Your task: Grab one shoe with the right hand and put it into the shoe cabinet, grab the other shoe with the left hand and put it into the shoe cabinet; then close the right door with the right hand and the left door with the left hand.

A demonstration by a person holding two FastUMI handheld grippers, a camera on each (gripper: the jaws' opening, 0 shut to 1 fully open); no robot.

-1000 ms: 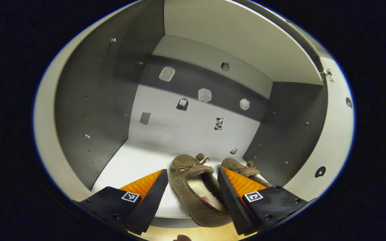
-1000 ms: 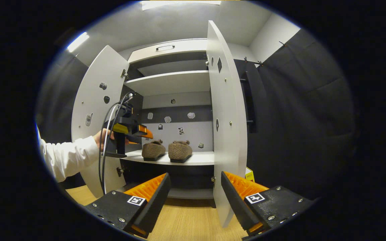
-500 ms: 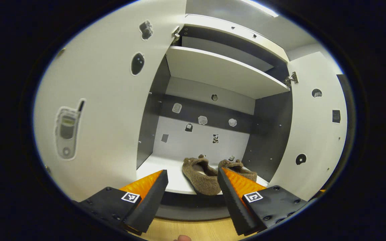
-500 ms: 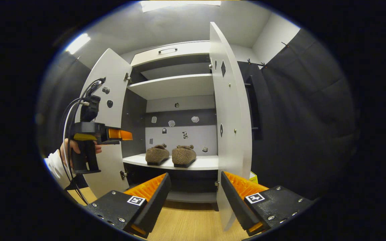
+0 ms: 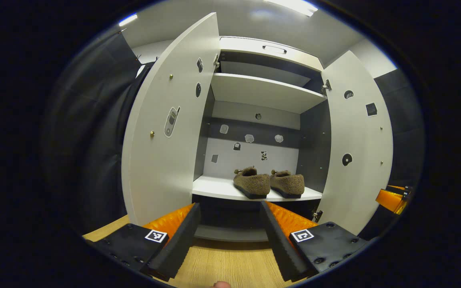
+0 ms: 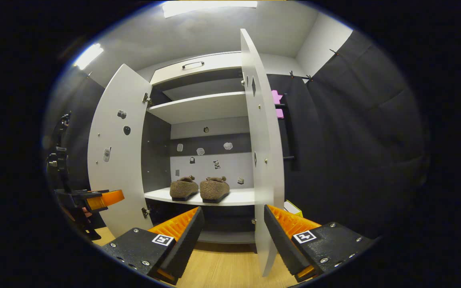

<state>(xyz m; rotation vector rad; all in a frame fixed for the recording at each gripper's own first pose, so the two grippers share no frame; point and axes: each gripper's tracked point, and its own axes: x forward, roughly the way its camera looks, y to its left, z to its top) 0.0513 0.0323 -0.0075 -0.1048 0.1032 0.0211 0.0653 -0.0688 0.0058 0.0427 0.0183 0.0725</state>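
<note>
- Since a second ago the left gripper [image 5: 229, 236] has pulled back out of the cabinet [image 5: 262, 90]: then it sat just over the shelf with one shoe between its fingers, now the whole cabinet front and the wood floor [image 5: 230, 264] show in the left gripper view.
- The left gripper's fingers stand wide apart and hold nothing.
- In the right gripper view the left gripper [image 6: 102, 199] shows low at the left edge, beside the left door [image 6: 114, 160]; a second ago it was up at shelf height by the shoes.
- The right gripper [image 6: 232, 240] has hardly shifted; its fingers stand wide apart and empty, above the floor before the cabinet.
- Both shoes sit side by side on the lower shelf [image 5: 214, 188], toes toward the back wall: the left shoe [image 5: 251, 183] and the right shoe [image 5: 287, 183] are touching or nearly so.
- In the right gripper view the same pair, left shoe [image 6: 184, 187] and right shoe [image 6: 214, 189], lies towards the shelf's front edge.
- Both doors stand open: the left door [image 5: 166, 132] swung out to the left, the right door [image 5: 358, 140] swung out to the right.
- In the right gripper view the right door [image 6: 260, 160] shows almost edge-on, just left of that gripper's right finger.
- The upper shelf [image 5: 262, 92] is bare.
</note>
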